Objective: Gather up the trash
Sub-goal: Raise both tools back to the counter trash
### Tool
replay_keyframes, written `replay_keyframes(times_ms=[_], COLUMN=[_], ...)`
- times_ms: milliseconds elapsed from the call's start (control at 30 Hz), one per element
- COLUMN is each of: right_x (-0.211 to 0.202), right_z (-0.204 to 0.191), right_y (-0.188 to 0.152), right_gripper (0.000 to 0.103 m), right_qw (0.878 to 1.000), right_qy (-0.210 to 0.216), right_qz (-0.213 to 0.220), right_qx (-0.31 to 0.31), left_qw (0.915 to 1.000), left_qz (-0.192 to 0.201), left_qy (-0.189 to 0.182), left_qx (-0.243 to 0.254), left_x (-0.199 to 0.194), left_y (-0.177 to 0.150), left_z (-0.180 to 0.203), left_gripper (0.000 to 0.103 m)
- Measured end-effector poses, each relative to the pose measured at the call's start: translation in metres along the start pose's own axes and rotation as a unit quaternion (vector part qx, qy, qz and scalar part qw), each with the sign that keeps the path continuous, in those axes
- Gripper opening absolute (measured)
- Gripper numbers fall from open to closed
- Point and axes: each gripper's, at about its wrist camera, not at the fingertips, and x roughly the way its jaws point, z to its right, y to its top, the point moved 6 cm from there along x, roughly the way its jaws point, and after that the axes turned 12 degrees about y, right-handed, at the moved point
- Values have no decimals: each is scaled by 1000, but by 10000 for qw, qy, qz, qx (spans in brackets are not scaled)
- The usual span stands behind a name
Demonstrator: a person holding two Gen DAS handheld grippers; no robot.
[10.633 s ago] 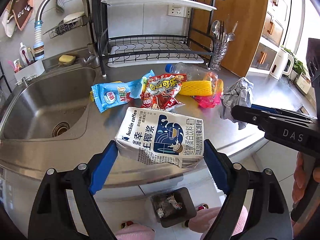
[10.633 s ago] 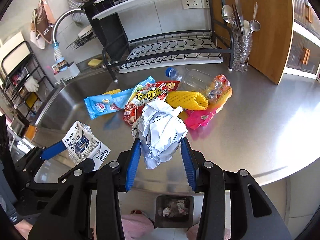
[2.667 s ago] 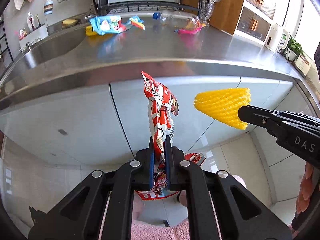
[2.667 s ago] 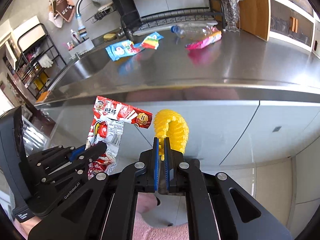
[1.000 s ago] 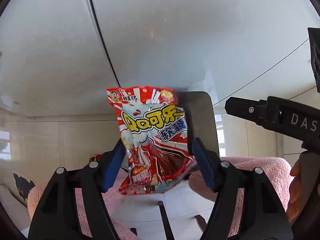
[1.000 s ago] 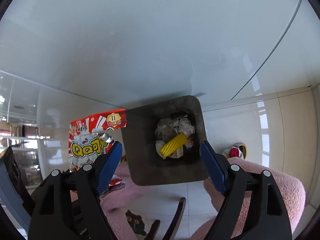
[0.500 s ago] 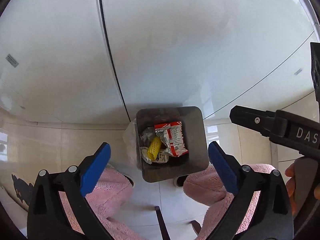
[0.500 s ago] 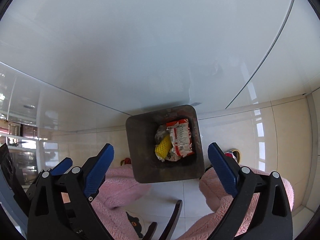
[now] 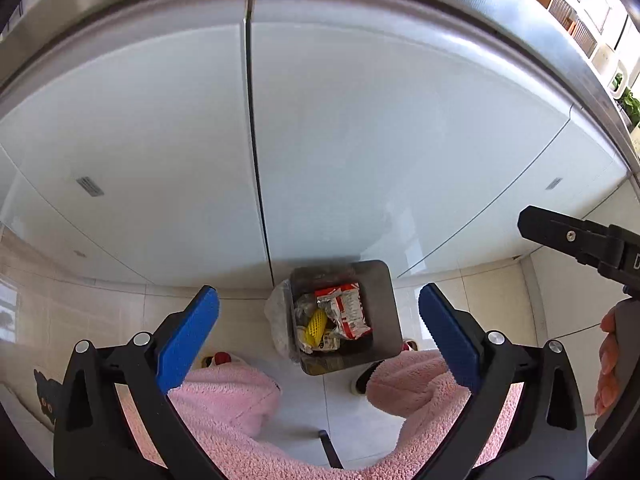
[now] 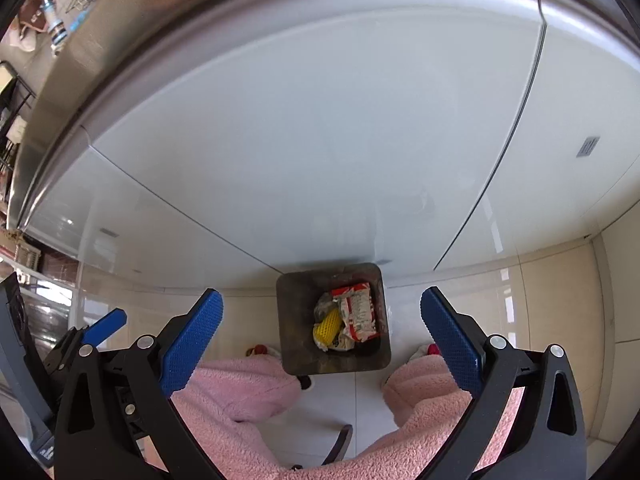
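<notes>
Both tongs — left tongs (image 9: 318, 336) and right tongs (image 10: 322, 334) — gape empty above the trash bin (image 10: 288, 322); the red snack wrapper (image 10: 360, 314) lies loose on top, so further drops may spill out.

Red snack bag (image 9: 344, 312) and yellow foam net (image 9: 315, 321) now in the bin (image 9: 386, 304), both claws emptied.
</notes>
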Motion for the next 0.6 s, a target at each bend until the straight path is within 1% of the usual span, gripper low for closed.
replay_keyframes(times_ms=[200,367,500,533,600], right_x=[-53,-90,-113,-115,-119], right_z=[-28,-54,-64,-68,-73], right_y=[28,56,83,89,103], right_gripper=[100,99,100,100,100], right_qw=[9986,9960,9929,9924,9922], right_qy=[10,135,70,107,382], right_qz=[444,713,991,1026,1002], right_qx=[-302,-526,-652,-665,-638], left_qw=[9996,9982,9967,9963,9952], left_qz=[266,581,790,844,962], left_qy=[-48,-120,-58,-41,20], left_qx=[-61,-117,-175,-182,-167], left_x=[-42,-83,-100,-104,-112], left_y=[28,63,91,99,117], left_z=[-10,-19,-29,-32,-35], left_gripper=[95,95,95,95,95])
